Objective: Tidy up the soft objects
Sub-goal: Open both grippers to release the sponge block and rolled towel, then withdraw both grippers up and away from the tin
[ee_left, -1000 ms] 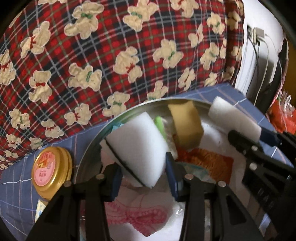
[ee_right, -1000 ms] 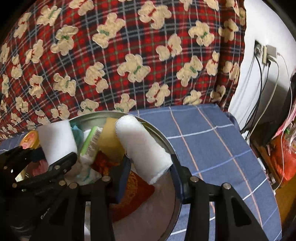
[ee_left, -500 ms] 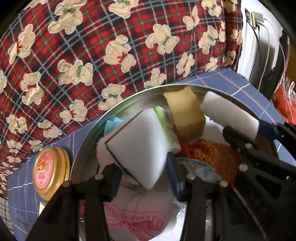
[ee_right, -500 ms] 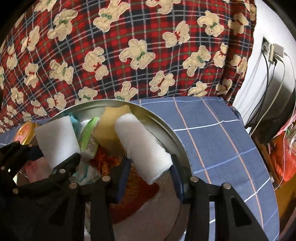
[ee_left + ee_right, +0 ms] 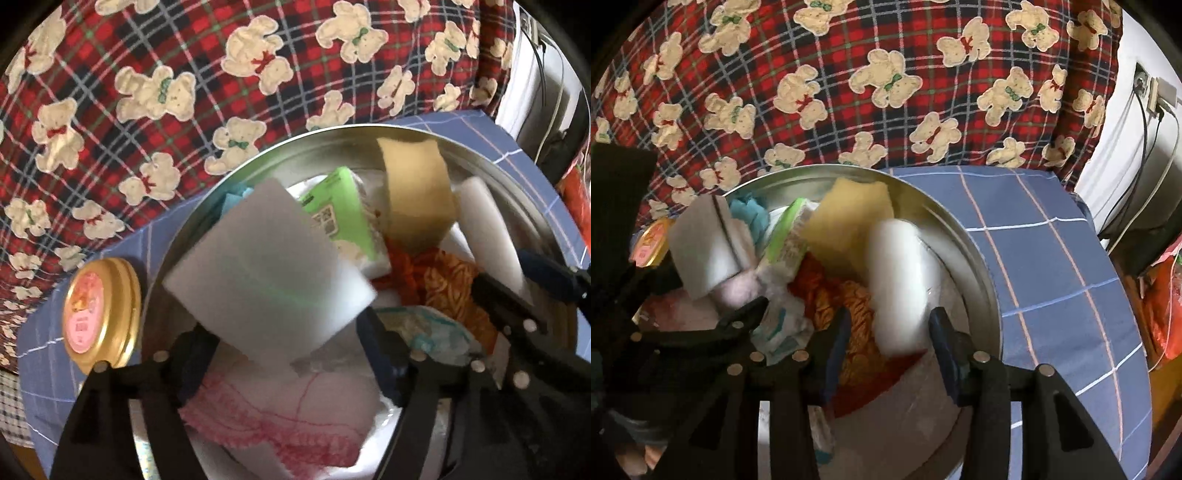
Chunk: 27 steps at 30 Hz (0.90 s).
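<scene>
A round metal basin [image 5: 332, 144] [image 5: 975, 258] on a blue checked cloth holds soft things: a yellow sponge [image 5: 413, 195] [image 5: 849, 229], a green tissue pack [image 5: 340, 218], orange cloth [image 5: 443, 288] [image 5: 846, 306] and pink-patterned cloth [image 5: 288, 417]. My left gripper [image 5: 280, 343] stands over the basin with its jaws spread; a white foam block [image 5: 266, 273] [image 5: 705, 251] lies blurred between them. My right gripper [image 5: 886, 328] has its jaws spread too, with a white foam roll [image 5: 901, 280] [image 5: 487, 236] blurred between them, inside the basin's right side.
A gold-lidded jar [image 5: 99, 310] stands left of the basin. A red plaid bear-print cushion [image 5: 886, 81] rises right behind the basin. White cables and a wall plug [image 5: 1156, 96] are at the far right. The blue cloth's edge [image 5: 1123, 332] drops off at the right.
Both grippers have lowered into the basin and opened. The white foam block and the white foam roll, held firmly before, now look loose and blurred between the spread jaws.
</scene>
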Available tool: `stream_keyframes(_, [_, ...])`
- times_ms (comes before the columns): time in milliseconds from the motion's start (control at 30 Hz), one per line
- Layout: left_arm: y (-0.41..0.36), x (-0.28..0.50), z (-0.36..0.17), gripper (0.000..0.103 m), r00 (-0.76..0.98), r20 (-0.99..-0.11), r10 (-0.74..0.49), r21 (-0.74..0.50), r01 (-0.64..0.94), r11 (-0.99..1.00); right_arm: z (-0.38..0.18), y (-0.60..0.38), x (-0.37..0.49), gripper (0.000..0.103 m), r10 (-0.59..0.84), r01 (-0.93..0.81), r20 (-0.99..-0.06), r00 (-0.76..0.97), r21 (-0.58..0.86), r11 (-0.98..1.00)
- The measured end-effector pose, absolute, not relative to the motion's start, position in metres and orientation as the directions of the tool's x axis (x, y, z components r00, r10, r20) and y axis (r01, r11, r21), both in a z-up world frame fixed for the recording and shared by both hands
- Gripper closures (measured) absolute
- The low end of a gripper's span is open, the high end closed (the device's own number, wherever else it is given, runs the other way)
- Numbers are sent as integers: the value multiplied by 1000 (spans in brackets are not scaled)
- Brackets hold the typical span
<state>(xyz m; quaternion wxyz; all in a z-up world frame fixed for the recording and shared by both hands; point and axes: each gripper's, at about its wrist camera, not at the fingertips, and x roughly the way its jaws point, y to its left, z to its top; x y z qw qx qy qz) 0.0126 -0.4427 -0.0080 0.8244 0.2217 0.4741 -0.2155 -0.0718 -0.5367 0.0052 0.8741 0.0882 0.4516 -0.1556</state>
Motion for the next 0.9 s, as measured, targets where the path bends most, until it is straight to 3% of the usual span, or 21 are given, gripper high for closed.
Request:
stream_keyframes(100, [-434, 12, -5, 18, 469, -871, -144, 160, 549, 820, 12, -533, -82, 38, -198, 348, -798, 570, 17, 937])
stream_keyframes(167, [-429, 12, -1, 14, 487, -859, -157, 153, 537, 829, 15, -533, -90, 36, -186, 345, -779, 599, 41, 938])
stream_keyframes(467, [-423, 11, -4, 9, 474, -867, -151, 143, 529, 836, 12, -528, -98, 36, -194, 374, -750, 632, 76, 924])
stream_keyframes(700, [-414, -1, 0, 8, 504, -842, -193, 115, 516, 849, 14, -519, -119, 35, -292, 421, -657, 695, 42, 906])
stream_keyframes(900, [-397, -30, 13, 8, 657, -695, -293, 105, 495, 862, 19, -508, -147, 35, -361, 443, -506, 783, 48, 895])
